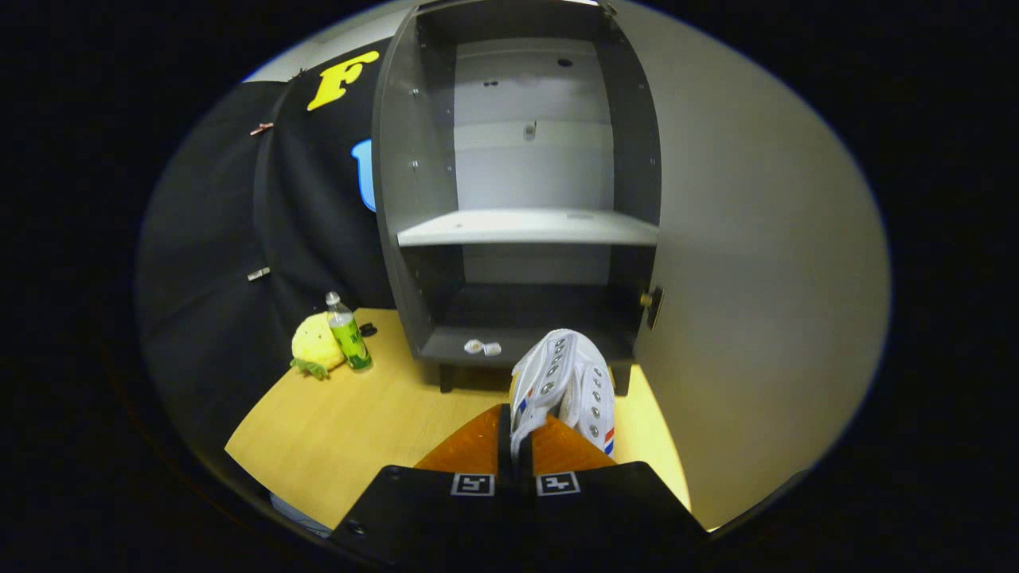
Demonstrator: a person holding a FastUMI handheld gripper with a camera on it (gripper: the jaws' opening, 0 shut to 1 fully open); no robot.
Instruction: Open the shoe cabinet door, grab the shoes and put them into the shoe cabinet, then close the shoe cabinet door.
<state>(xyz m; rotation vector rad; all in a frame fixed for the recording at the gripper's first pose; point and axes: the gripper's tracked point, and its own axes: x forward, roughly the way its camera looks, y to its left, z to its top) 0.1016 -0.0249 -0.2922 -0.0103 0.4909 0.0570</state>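
At the left of the frame, on the light wooden floor [358, 430] beside the black cloth wall [231, 239], a yellow plush toy [316, 346] lies touching a clear plastic bottle with a green label [347, 333], which stands upright just right of it. Right of these, at centre frame, the grey shoe cabinet [398, 199] stands open on short dark feet; one pale shelf [529, 228] divides it into an upper and a lower compartment, and a small white object [482, 347] (too small to identify) lies on the front lip of the bottom board. At lower centre the gripper [516, 442] is closed tight, both fingers pinching the edge of a pair of white sneakers [565, 382] with rows of metal eyelets and red-and-blue side stripes. The sneakers hang just ahead of the fingertips, in front of the lower compartment's right half and outside it, overlapping the cabinet's front edge in this view. At the right of the frame the pale cabinet door [756, 278] is swung wide open, a round brass-coloured knob [646, 300] showing at its inner edge, beside the lower compartment.
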